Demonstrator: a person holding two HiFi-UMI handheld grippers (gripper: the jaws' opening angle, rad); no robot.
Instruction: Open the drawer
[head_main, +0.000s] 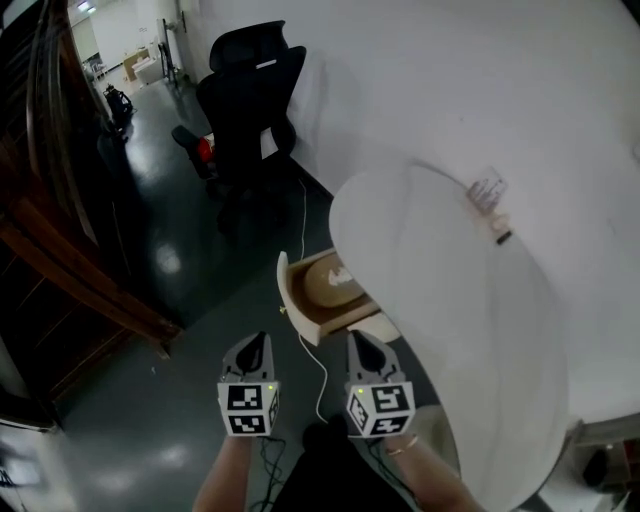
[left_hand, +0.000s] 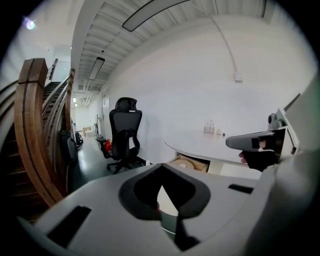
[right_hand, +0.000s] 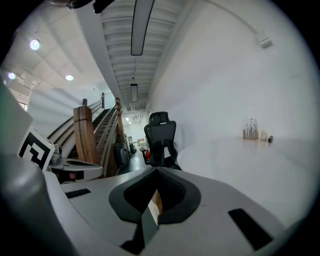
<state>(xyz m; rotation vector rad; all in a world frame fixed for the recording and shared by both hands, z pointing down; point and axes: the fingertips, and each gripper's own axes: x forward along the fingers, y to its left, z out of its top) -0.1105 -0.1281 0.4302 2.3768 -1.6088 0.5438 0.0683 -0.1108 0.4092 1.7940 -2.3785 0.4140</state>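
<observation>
The drawer (head_main: 308, 292) under the white round table (head_main: 460, 330) stands pulled out, with a tan round thing lying inside it. Both grippers hang in the air in front of it, apart from it and holding nothing. My left gripper (head_main: 258, 342) has its jaws together, and so does my right gripper (head_main: 358, 338) beside it. In the left gripper view the open drawer (left_hand: 192, 162) shows under the table edge past the left gripper (left_hand: 161, 169), with the right gripper (left_hand: 250, 141) at the right. The right gripper (right_hand: 157, 171) points along the table top (right_hand: 260, 160).
A black office chair (head_main: 250, 90) stands on the dark floor beyond the drawer, and a white cable (head_main: 305, 215) runs from it toward the drawer. A wooden staircase (head_main: 60, 250) rises at the left. Small items (head_main: 490, 195) sit at the table's far side by the white wall.
</observation>
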